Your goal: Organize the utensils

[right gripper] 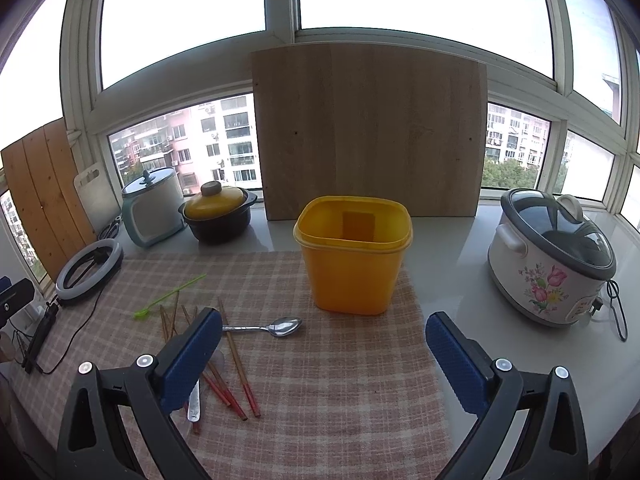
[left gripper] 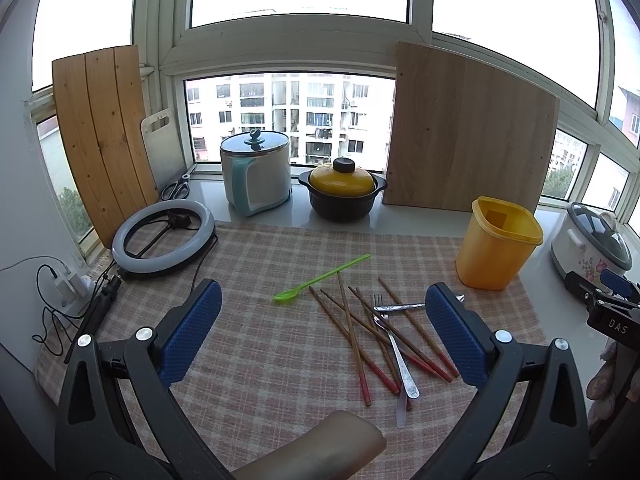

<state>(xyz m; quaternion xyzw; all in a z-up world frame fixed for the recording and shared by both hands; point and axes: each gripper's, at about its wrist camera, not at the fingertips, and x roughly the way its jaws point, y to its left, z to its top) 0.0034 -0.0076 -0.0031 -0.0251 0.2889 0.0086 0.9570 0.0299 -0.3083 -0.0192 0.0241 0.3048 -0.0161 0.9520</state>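
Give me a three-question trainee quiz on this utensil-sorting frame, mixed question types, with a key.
1. True or false: the yellow container already holds chopsticks.
2. Which utensil lies farthest from the container? A) green plastic spoon B) metal spoon C) fork
3. What state is each claw in, the left claw and the right claw?

Key:
1. False; it looks empty, and the chopsticks lie on the checked cloth.
2. A.
3. Both open, holding nothing.
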